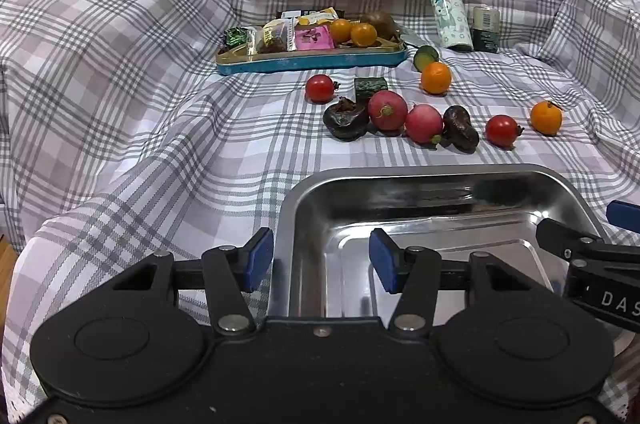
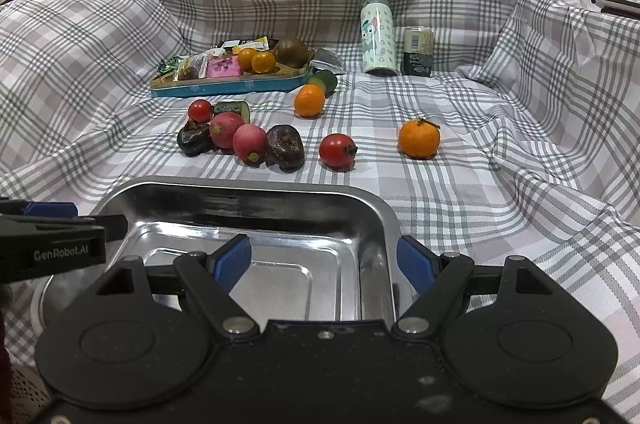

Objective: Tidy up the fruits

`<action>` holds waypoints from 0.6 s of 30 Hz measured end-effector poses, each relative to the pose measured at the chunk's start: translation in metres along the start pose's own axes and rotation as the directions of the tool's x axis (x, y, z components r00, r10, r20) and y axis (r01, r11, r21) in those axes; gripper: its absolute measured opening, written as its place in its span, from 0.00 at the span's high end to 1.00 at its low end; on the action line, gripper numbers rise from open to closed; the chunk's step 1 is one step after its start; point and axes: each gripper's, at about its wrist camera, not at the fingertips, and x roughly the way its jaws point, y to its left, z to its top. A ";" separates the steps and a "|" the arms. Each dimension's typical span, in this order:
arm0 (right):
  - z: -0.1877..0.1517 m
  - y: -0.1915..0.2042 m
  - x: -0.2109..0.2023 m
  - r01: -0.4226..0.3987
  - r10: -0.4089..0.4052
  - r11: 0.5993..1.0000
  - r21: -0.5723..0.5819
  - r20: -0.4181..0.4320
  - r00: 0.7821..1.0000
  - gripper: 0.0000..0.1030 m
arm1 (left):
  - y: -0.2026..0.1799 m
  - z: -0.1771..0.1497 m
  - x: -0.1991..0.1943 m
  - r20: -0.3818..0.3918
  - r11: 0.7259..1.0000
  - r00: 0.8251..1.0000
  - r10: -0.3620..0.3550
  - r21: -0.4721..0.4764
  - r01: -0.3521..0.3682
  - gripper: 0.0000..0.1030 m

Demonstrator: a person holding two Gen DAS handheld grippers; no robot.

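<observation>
Steel tray [image 2: 372, 220] lies empty between both tongs, so sorting looks barely begun. Left tongs [image 1: 318, 260] straddle its left wall, spread; right tongs [image 2: 324, 264] straddle its right wall, spread too. Loose on the plaid cloth [image 2: 460, 192] toward twelve o'clock: two tomatoes [image 2: 337, 150], two radishes [image 2: 250, 143], two dark wrinkled fruits [image 2: 285, 147], two tangerines [image 2: 419, 139], two cucumber pieces [image 2: 232, 108]. At eleven o'clock, the blue tin [image 2: 232, 86] already holds two tangerines, one brown fruit and several snack packets.

Home: plaid-sheeted furniture [image 1: 120, 72]
</observation>
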 end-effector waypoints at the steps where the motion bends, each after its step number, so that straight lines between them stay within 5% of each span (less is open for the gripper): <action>1: 0.000 0.000 0.000 0.004 -0.004 1.000 -0.005 0.010 1.000 0.20 | 0.000 0.000 0.000 0.002 1.000 1.000 0.000 -0.002 0.000 0.43; 18: -0.001 0.001 0.000 0.013 -0.012 1.000 -0.021 0.035 0.999 0.20 | 0.001 0.001 -0.002 0.008 1.000 1.000 0.004 -0.016 -0.004 0.43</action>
